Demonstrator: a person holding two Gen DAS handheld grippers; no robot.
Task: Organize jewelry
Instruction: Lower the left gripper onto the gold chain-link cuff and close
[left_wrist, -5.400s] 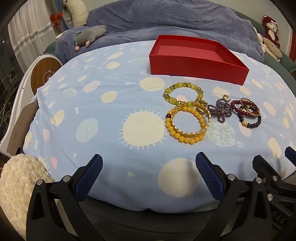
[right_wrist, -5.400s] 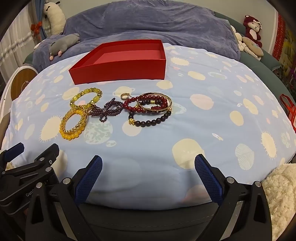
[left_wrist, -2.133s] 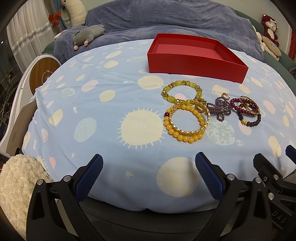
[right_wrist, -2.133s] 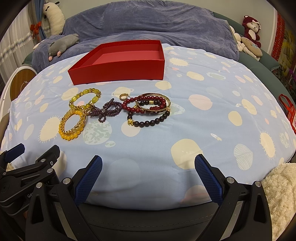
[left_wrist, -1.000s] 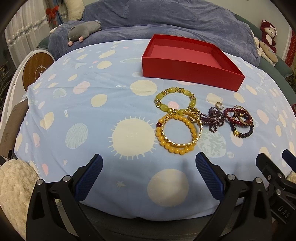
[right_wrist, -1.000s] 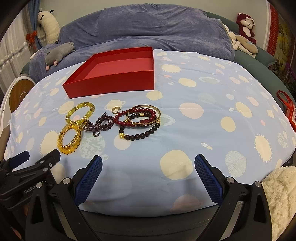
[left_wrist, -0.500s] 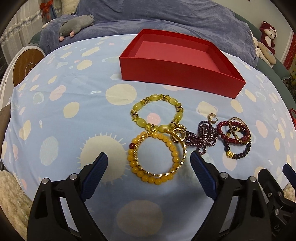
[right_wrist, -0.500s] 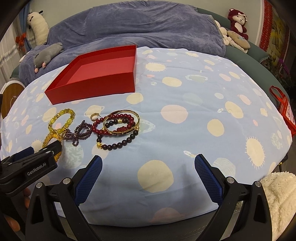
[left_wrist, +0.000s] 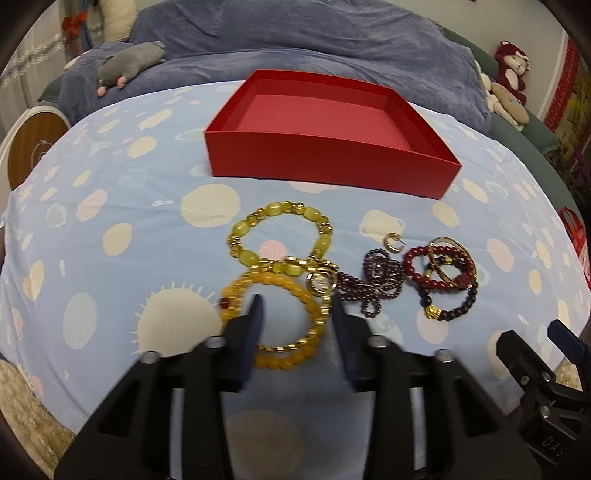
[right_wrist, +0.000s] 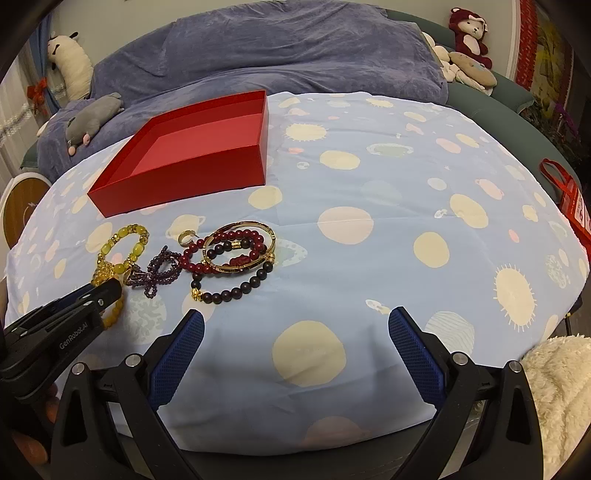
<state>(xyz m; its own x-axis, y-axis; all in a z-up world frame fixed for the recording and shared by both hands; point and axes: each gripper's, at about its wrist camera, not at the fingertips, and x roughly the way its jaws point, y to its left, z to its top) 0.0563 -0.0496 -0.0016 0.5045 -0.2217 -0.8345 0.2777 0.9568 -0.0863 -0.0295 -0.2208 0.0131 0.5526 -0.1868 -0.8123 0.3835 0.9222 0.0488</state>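
Orange bead bracelet (left_wrist: 291, 325), flat on the bed sheet (left_wrist: 110, 206) before the red box (left_wrist: 328, 147); left gripper (left_wrist: 295, 317) fingers closing astride its near rim, not yet pinching; right gripper (right_wrist: 295, 347) spread, empty, farther off.

One red box (left_wrist: 325, 155) sits on the spotted cloth (left_wrist: 110, 206). Near it lie several bracelets: one of pale yellow-green stones (left_wrist: 280, 236), one of orange beads (left_wrist: 295, 299) with one gold chain bangle (left_wrist: 325, 310) on top of it, one purple beaded piece (left_wrist: 373, 288), one of red beads (left_wrist: 413, 269), one of dark beads (left_wrist: 458, 310), and one plain gold bangle (right_wrist: 240, 247). One small gold earring (left_wrist: 393, 243) lies among them. Beyond the cloth there are one grey soft toy (left_wrist: 129, 62), one white one (right_wrist: 70, 66) and one red one (right_wrist: 469, 29). Two grippers show: the left gripper (left_wrist: 295, 314) and the right gripper (right_wrist: 295, 332).
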